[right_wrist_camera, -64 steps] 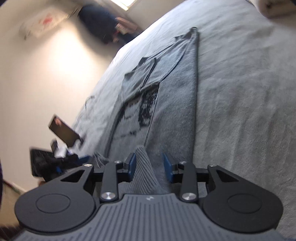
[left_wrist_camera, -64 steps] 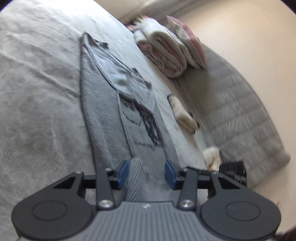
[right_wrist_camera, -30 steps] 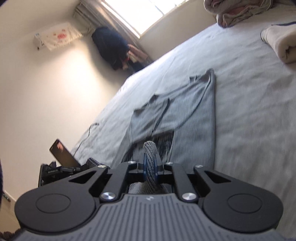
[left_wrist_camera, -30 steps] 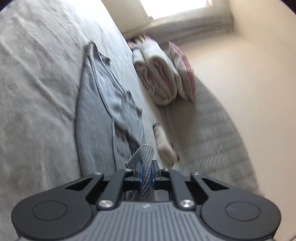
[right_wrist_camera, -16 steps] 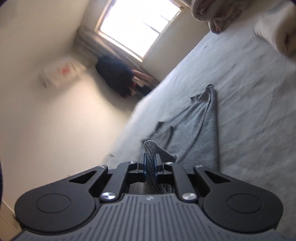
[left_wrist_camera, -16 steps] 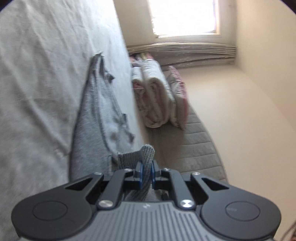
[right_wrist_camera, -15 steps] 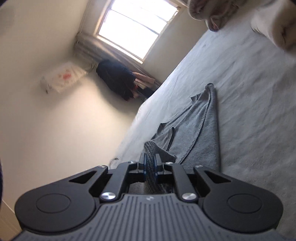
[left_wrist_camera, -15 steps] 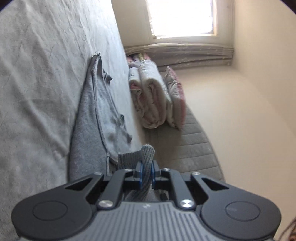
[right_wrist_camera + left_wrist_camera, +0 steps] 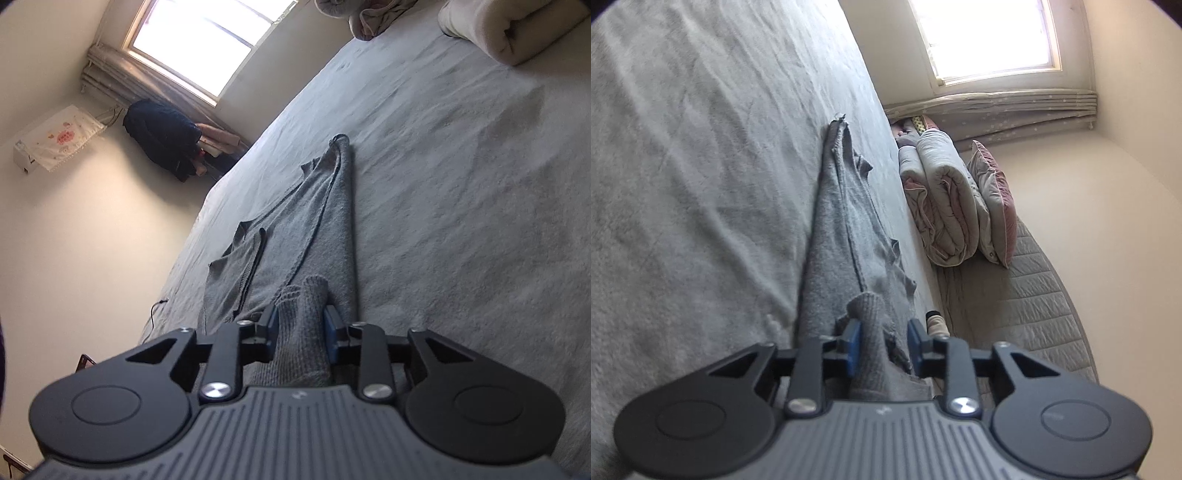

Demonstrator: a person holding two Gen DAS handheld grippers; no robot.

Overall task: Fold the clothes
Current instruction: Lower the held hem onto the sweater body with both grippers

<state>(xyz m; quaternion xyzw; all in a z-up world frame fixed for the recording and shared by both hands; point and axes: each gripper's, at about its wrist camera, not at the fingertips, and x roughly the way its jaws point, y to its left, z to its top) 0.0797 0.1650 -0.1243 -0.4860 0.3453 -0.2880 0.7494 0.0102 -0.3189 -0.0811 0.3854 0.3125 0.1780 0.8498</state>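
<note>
A grey knit sweater lies in a long narrow strip on the grey bed. Its ribbed hem is doubled over onto the body at the near end. In the left wrist view the hem stands between the blue pads of my left gripper, whose jaws are opening, with a gap on the right side. In the right wrist view the hem fills the space between the pads of my right gripper, whose jaws are also opening, no longer pinching it.
A rolled duvet and a pink pillow lie on a quilted pad beside the sweater. A rolled cream blanket lies far right. A dark jacket hangs by the window. A cable trails off the bed's left side.
Both grippers carried the pinched hem forward over the sweater, hiding its printed front. Since half a second ago both pairs of jaws have parted and the squeezed hem has sprung wider.
</note>
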